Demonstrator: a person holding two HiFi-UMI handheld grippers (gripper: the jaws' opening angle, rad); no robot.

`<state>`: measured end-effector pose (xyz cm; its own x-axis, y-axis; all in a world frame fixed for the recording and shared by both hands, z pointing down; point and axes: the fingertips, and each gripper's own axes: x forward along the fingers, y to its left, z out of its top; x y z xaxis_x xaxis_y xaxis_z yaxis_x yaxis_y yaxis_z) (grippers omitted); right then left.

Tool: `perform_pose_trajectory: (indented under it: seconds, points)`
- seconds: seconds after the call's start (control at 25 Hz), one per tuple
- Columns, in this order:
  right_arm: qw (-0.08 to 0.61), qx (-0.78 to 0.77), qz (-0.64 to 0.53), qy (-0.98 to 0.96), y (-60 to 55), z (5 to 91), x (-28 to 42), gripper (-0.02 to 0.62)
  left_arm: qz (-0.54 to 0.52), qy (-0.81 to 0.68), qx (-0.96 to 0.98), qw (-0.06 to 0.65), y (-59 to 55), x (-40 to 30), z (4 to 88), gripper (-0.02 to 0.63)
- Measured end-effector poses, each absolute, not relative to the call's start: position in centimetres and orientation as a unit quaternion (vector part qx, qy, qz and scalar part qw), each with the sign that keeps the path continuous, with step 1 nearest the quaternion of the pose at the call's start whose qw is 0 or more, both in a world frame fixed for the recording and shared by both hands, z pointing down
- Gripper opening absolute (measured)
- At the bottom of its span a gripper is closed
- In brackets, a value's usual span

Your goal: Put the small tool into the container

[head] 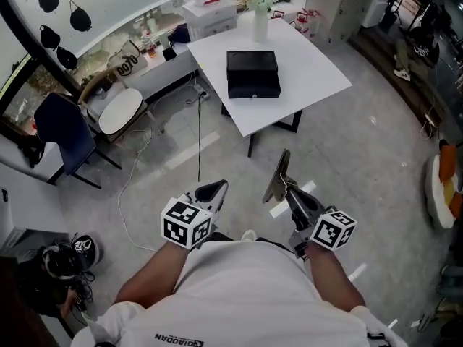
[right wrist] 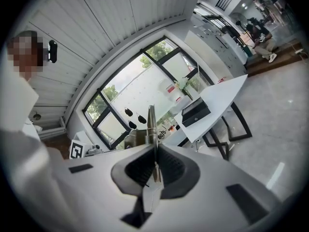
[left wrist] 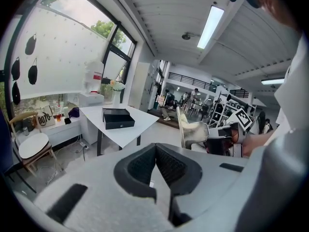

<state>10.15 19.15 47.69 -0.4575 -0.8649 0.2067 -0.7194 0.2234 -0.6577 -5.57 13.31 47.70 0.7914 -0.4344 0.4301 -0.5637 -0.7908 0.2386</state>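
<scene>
Looking down from the head view, I am standing on the gray floor (head: 362,157) and holding both grippers close to my body. My left gripper (head: 215,189) is keeping its jaws together with nothing in them. My right gripper (head: 293,192) is squeezing the small tool (head: 277,178), a flat, shiny metal thing that is sticking up and forward. The container (head: 252,73), a black box, is sitting on the white table (head: 318,74), well apart from me. A white vase (head: 260,24) is standing on the table behind the box. A chair (head: 120,110) with a round seat is standing to the left of the table.

In the left gripper view, my left gripper (left wrist: 155,149) is showing its two dark pads pressing together, with nothing between them. The black container (left wrist: 117,118) is resting on the table (left wrist: 133,132) far ahead. The small tool (left wrist: 192,132) is showing off to the right.

In the right gripper view, my right gripper (right wrist: 155,154) is clamping on the small tool (right wrist: 151,122), which is poking up thin and straight between the pads. The container (right wrist: 195,112) is sitting on the table (right wrist: 224,99) far away.
</scene>
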Motion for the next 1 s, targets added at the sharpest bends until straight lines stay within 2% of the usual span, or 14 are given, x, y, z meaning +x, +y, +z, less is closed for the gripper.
perform_pose_trajectory:
  seconds: [1.0]
  points:
    - [0.082, -0.516, -0.381, 0.763, 14.3, 50.7, 13.5, 0.014, 0.188, -0.261, 0.927, 0.195, 7.2, -1.9, 49.7, 0.009]
